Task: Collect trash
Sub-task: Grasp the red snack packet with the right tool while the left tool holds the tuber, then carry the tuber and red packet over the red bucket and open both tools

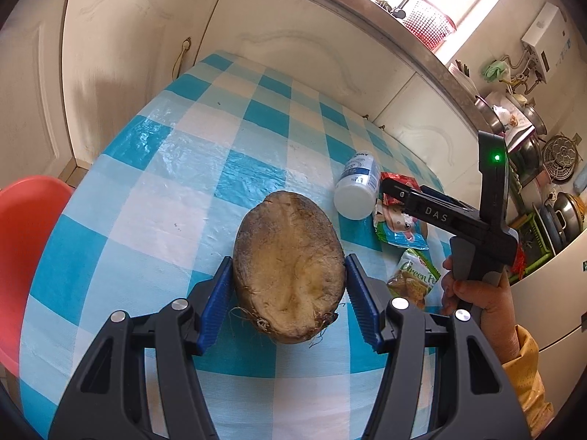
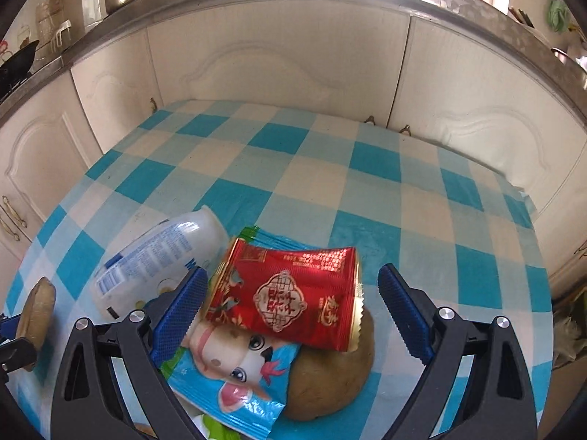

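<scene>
**A:** Well, start at your left gripper [image 1: 289, 289]: its jaws sit against both sides of the halved brown root [image 1: 290, 267], cut face up, and look closed on it. Whether it is lifted off the counter [image 1: 154, 198] or resting there, I cannot tell.

**B:** And your right gripper [image 2: 293, 310]?

**A:** Its jaws are wide, straddling the red wrapper [image 2: 284, 295] without touching it, as far as I can see. Nothing is held there yet.

**B:** So how far along are you?

**A:** Early, I'd judge. One piece is gripped and the pile is untouched: the red wrapper lies on top of the blue cartoon packet [image 2: 229, 377], with the white bottle [image 2: 161, 256] on its side just beside them. No bin or bag shows in either view, so you have nowhere visible to drop anything.

**B:** What does each camera give you that the other lacks?

**A:** Your right wrist view shows a second brown root piece [image 2: 330, 377] tucked under the wrappers, which the left view hides. Your left wrist view shows a green snack packet [image 1: 416, 280] nearer you and the red chair [image 1: 29, 242] beside the counter.
</scene>
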The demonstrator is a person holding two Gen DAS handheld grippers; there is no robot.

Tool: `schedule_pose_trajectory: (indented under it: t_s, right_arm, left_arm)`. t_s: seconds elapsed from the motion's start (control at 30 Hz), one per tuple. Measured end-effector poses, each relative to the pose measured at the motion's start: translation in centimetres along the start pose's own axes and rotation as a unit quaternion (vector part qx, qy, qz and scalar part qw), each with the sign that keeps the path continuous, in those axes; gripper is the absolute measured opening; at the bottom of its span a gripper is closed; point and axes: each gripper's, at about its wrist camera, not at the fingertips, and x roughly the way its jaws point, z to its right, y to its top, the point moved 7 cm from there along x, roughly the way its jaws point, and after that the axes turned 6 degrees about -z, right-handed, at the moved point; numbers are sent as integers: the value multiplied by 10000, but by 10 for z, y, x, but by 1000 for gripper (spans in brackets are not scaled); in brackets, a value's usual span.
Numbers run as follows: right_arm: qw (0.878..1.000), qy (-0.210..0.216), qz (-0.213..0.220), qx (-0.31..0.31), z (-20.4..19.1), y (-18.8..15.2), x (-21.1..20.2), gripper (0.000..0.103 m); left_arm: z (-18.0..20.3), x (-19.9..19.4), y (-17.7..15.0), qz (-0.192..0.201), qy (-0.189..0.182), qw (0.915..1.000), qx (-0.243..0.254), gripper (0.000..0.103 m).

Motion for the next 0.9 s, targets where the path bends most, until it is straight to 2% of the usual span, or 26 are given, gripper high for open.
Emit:
schedule_pose_trajectory:
  t_s: [0.03,0.07,0.1,0.17,0.27,0.43,0.5,0.9]
  right_arm:
    - [10000,18,14,23,1,0,0,93]
    - [10000,52,17,36,2,-1,1,85]
    - [9999,120,13,34,2,-2,1,68]
    - [9999,158,-21,59,1,-4,1,64]
    - [9997,211,43,106,1,-6,-2,50]
    - [9994,209,185,202,2,-9,-11,35]
    - [9987,293,280,303,3,-11,-16,26]
    - [9927,669,574,824,15,-23,-43,13]
  left_arm:
    - [-1,0,0,-8,-1,10000,-8,61]
    - [-2,1,0,-13,0,10000,-17,61]
    - [-3,1,0,-14,-2,10000,-27,61]
    - [-3,1,-1,-16,-3,10000,-33,61]
    - [-3,0,-1,-2,-11,10000,-30,61]
    - [-3,-1,-1,14,-15,10000,-36,61]
    - [-3,-2,-2,15,-26,10000,-30,61]
    - [-8,-5,-4,22,-45,10000,-61,61]
